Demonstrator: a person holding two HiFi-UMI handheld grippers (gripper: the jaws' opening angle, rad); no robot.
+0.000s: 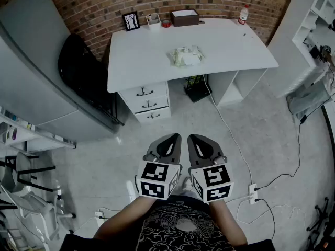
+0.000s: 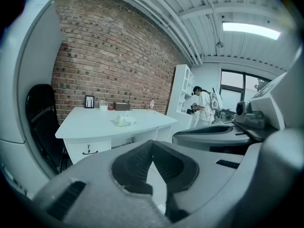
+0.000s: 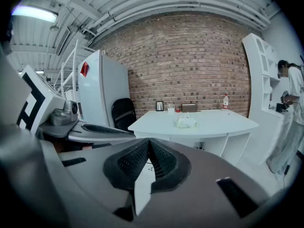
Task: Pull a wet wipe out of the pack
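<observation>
The wet wipe pack [image 1: 185, 56] is a pale crumpled packet lying near the middle of the white desk [image 1: 141, 61]. It also shows small on the desk in the left gripper view [image 2: 124, 120] and the right gripper view [image 3: 185, 122]. My left gripper [image 1: 171, 138] and right gripper [image 1: 193, 138] hang side by side over the floor, well short of the desk. Both are shut with their tips touching and nothing between them.
At the desk's back edge stand a picture frame [image 1: 131, 21], a white cup [image 1: 153, 20], a brown box [image 1: 184, 17] and a bottle [image 1: 243, 14]. A black chair [image 1: 84, 72] is left of the desk. Cables [image 1: 230, 135] run over the floor. A person [image 2: 205, 106] stands by white shelves at the right.
</observation>
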